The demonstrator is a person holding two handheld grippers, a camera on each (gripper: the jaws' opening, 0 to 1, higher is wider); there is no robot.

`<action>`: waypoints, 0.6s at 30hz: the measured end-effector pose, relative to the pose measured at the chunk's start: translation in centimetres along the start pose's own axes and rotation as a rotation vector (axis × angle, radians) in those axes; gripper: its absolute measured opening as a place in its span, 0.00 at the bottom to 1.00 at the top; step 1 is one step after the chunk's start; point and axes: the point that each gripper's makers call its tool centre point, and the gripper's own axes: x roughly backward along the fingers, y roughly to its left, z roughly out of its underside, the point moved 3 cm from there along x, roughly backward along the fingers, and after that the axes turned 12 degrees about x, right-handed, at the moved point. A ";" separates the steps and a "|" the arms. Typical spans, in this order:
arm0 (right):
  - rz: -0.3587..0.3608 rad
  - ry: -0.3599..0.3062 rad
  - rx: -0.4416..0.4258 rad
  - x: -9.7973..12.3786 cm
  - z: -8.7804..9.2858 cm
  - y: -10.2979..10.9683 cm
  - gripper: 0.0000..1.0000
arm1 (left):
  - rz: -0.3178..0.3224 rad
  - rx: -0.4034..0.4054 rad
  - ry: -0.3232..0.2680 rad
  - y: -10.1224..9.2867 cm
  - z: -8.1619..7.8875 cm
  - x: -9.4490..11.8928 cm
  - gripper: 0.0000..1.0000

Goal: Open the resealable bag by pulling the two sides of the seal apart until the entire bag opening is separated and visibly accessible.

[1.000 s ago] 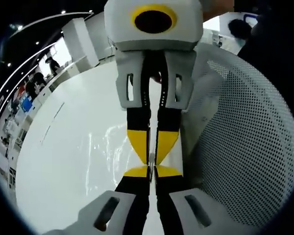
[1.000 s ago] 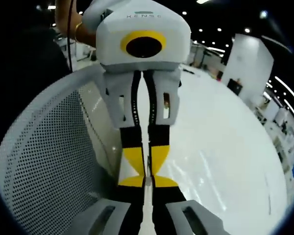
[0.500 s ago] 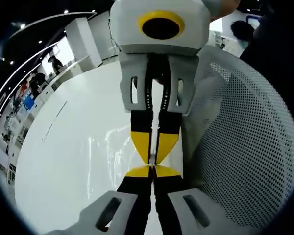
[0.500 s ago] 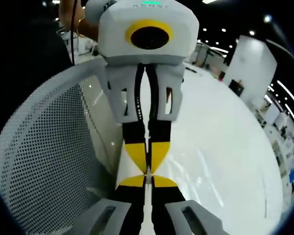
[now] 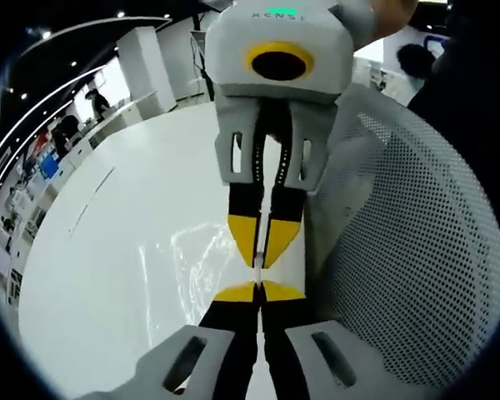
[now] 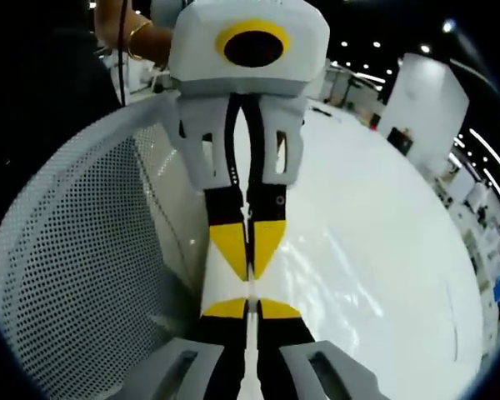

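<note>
The resealable bag (image 5: 192, 250) is clear film, showing only as glints on the white table; in the right gripper view the bag (image 6: 317, 271) glints to the right of the jaws. My left gripper (image 5: 258, 290) rises from the bottom of its view, shut on a thin strip of the bag's top edge. Facing it tip to tip from above is my right gripper (image 5: 258, 260), also shut on the film. In the right gripper view the right gripper (image 6: 248, 304) is at the bottom and the left gripper (image 6: 248, 271) hangs opposite. A narrow gap separates the two pairs of tips.
A white perforated basket (image 5: 417, 250) curves close beside both grippers, on the left in the right gripper view (image 6: 83, 267). The white table (image 5: 100, 283) stretches away on the other side. A hand with a bracelet (image 6: 137, 42) holds the left gripper. Shelves and people stand far off.
The two grippers have drawn slightly apart, so the gap between their yellow tips has widened. Both stay shut.
</note>
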 end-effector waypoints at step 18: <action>0.025 0.009 -0.026 0.5 0.5 0.5 0.00 | -0.017 0.017 -0.015 0.0 0.4 0.2 0.00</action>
